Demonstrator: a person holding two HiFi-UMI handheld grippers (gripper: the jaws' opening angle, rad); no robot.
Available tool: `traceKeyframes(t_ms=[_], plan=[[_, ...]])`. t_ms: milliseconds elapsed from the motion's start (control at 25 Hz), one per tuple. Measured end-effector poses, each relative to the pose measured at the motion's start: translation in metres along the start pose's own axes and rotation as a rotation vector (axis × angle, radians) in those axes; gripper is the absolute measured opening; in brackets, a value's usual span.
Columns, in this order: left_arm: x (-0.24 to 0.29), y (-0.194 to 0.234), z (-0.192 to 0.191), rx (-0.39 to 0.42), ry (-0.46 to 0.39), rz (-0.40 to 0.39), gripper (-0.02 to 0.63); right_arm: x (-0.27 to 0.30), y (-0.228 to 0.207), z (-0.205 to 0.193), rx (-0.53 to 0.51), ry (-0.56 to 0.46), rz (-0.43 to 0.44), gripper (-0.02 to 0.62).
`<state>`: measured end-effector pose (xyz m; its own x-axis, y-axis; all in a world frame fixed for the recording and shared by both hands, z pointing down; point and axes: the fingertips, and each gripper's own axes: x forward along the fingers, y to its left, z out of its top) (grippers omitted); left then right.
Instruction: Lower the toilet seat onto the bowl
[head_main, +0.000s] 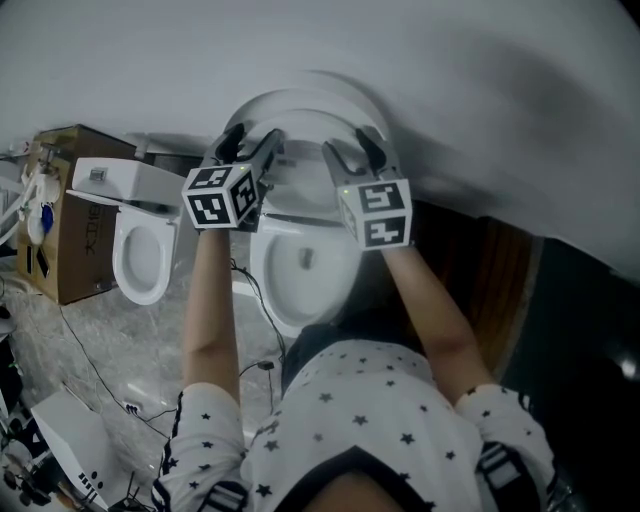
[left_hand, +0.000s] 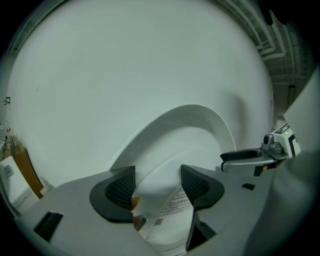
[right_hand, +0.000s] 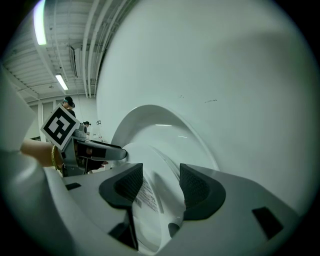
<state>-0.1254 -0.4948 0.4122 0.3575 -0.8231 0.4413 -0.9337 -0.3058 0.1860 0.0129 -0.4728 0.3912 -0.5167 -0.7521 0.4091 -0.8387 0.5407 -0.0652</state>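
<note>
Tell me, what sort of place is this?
Likely a workshop or test hall, not a bathroom: one toilet stands beside a second toilet and a cardboard box, cables trail across the floor, ceiling pipes run bare.

label (left_hand: 172, 206): print was too small to read | toilet bowl (head_main: 300, 272): near rim was hidden behind the person's torso (head_main: 350, 420) | cardboard box (head_main: 80, 235), far left: lettering was blurred, unreadable
</note>
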Motion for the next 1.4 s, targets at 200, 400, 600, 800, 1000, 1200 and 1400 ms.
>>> traceKeyframes(t_ms=[200, 400, 600, 800, 1000, 1200, 1400], plan=[[0.002, 0.0, -0.003, -0.034, 0.014, -0.027, 0.273, 0.0, 0.0, -0.001, 0.017, -0.002, 0.0, 0.218], [0.003, -0.003, -0.008, -0.012, 0.037, -0.031, 0.272, 0.0, -0.003, -0.004, 0.027, 0.002, 0.005, 0.218], [-0.001, -0.003, -0.008, -0.011, 0.046, -0.032, 0.272, -0.003, -0.001, -0.002, 0.035, 0.005, 0.017, 0.218], [-0.005, -0.006, -0.009, -0.009, 0.05, -0.027, 0.271, -0.008, 0.0, -0.003, 0.038, 0.005, 0.019, 0.218], [-0.012, -0.008, -0.01, -0.003, 0.052, -0.03, 0.27, -0.014, 0.004, -0.004, 0.034, 0.007, 0.021, 0.218], [-0.019, -0.011, -0.013, 0.001, 0.049, -0.03, 0.27, -0.021, 0.006, -0.006, 0.024, 0.005, 0.014, 0.218], [-0.03, -0.014, -0.017, 0.005, 0.051, -0.034, 0.27, -0.03, 0.013, -0.009, 0.018, 0.004, 0.013, 0.218]])
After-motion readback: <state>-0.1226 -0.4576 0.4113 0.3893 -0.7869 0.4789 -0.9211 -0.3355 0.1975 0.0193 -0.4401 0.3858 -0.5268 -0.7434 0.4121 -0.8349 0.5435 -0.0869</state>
